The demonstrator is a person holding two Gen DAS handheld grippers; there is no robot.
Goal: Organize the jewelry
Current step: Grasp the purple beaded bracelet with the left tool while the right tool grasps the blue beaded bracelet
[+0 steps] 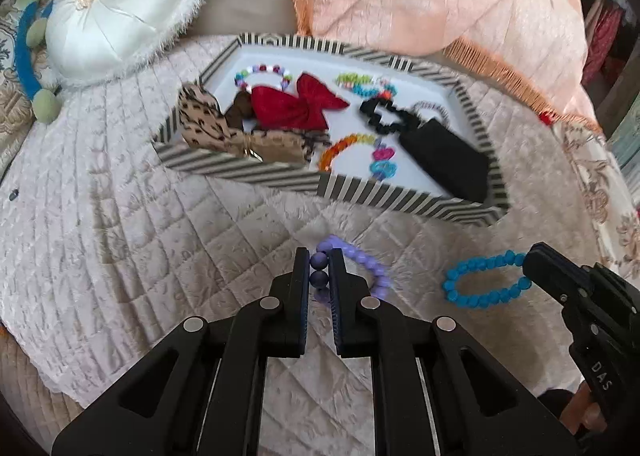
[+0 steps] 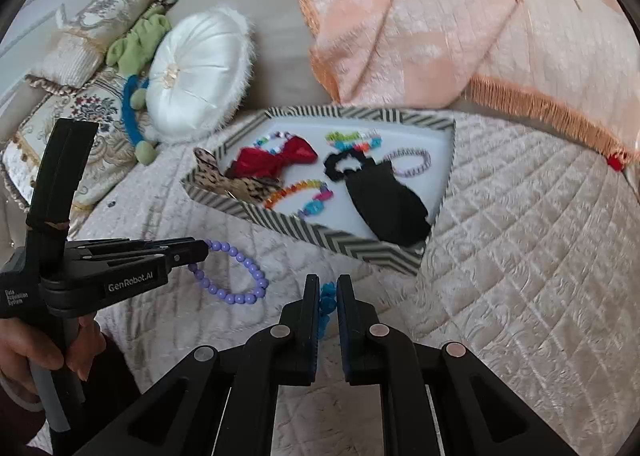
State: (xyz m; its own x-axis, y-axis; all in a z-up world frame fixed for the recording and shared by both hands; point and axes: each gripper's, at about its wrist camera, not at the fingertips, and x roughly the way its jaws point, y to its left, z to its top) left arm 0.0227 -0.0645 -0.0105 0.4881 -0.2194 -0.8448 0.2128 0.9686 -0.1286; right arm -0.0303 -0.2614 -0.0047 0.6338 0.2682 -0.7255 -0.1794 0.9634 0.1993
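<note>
While your left tool (image 1: 320, 276) pinches the round, matte lilac bead bracelet (image 1: 360, 268) above the quilted cream bedspread (image 1: 140, 256), your right tool (image 2: 328, 296) clamps the faceted turquoise bead bracelet (image 1: 480, 280). Both hang just before the striped cardboard tray (image 1: 248, 172). Only the right view shows your hand (image 2: 36, 352).

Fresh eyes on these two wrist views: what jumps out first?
Each gripper is shut on a bead bracelet on the quilt: the left gripper pinches the purple bracelet, the right gripper the blue bracelet. Just beyond them the striped tray is crowded with bows and bracelets, the red bow brightest near its middle.
</note>
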